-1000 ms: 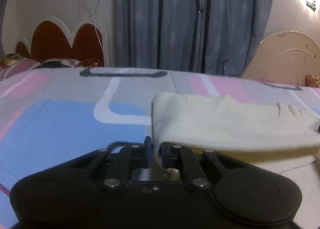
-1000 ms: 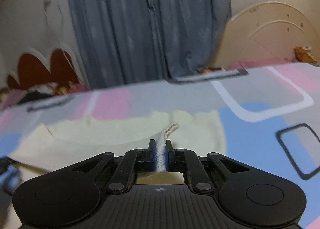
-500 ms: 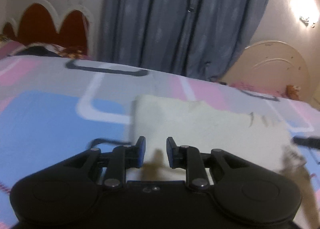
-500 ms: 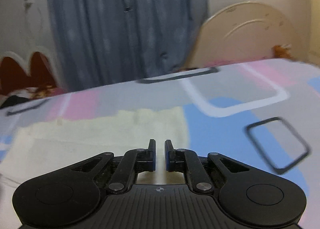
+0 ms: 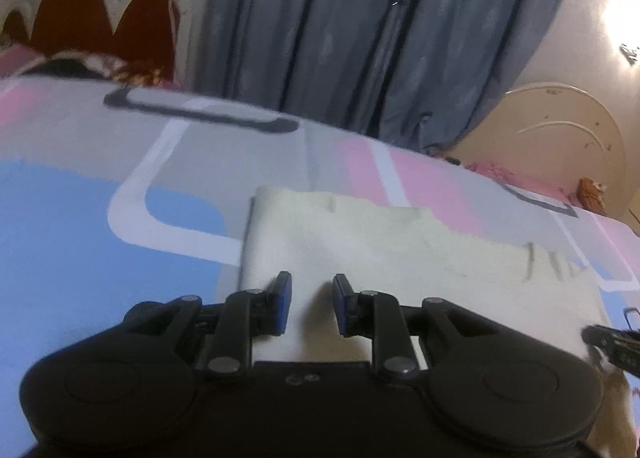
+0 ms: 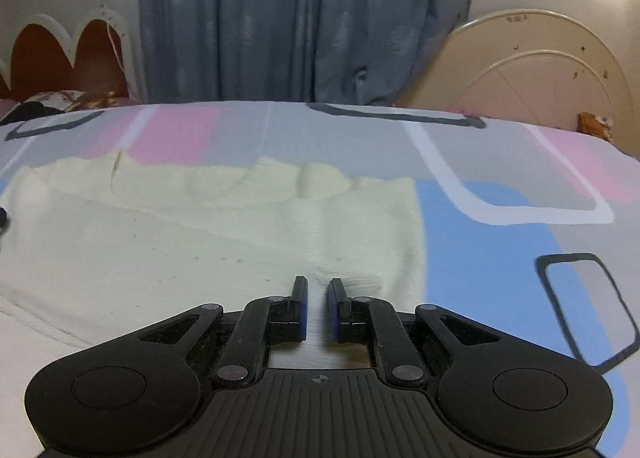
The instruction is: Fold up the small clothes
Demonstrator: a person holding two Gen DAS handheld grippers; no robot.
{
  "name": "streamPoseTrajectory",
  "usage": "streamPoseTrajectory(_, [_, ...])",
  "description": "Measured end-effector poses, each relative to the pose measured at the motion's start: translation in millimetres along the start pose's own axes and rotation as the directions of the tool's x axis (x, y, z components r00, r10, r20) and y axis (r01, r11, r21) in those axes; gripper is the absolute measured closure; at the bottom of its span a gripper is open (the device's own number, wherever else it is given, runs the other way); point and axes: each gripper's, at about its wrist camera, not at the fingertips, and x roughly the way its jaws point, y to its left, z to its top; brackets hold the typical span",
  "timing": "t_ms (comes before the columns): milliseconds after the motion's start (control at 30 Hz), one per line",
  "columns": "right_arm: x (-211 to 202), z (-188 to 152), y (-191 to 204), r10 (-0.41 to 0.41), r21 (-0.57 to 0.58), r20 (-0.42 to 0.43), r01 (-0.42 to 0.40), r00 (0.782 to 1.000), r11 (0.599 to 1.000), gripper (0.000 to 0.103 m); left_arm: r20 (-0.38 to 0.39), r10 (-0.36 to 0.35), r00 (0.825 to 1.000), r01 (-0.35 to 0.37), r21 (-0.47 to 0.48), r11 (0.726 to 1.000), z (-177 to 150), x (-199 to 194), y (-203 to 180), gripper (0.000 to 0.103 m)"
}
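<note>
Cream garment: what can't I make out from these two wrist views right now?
- Cream garment near edge: hidden under each gripper body, both views.
- Garment type: undeterminable, left wrist view blurred.
- Right gripper: cut off at left wrist view's edge; jaws unseen there.
- Fold count: layers unclear in both.

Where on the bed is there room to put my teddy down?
Free: the blue sheet left of the cream garment, and the blue and grey sheet on its right side, by the black square outline. Crowded: the middle, where the left gripper and right gripper hover open over the garment.
</note>
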Motion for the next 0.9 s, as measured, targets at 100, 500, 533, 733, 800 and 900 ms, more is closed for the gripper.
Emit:
streamPoseTrajectory(100, [-9, 8, 6, 0.02, 0.019, 0.03, -0.021, 0.999, 1.0, 0.094, 0.005, 0.014, 1.0, -0.013, -0.021, 1.0, 5, 9, 3, 0.081])
streamPoseTrajectory(500, [4, 6, 7, 0.018, 0.007, 0.019, -0.018, 1.0, 1.0, 0.094, 0.018, 0.02, 1.0, -0.021, 0.021, 1.0, 12, 6, -10, 0.081])
streamPoseTrajectory(533, [0, 7, 8, 0.043, 0.023, 0.034, -0.043, 0.999, 0.999, 0.094, 0.019, 0.013, 1.0, -0.013, 0.027, 1.0, 14, 7, -14, 0.079])
streamPoseTrajectory(733, [8, 5, 7, 0.068, 0.032, 0.014, -0.069, 0.998, 0.997, 0.094, -0.021, 0.04, 0.999, -0.039, 0.07, 0.997, 7, 21, -17, 0.078])
streamPoseTrajectory(800, [8, 8, 0, 0.066, 0.052, 0.005, -0.066, 0.998, 0.996, 0.094, -0.025, 0.044, 0.999, -0.042, 0.08, 0.996, 7, 18, -17, 0.079])
streamPoseTrajectory(900, [0, 13, 3, 0.055, 0.047, -0.006, -0.055, 0.998, 0.997, 0.094, -0.032, 0.048, 0.998, -0.045, 0.072, 0.996, 8, 10, -17, 0.08])
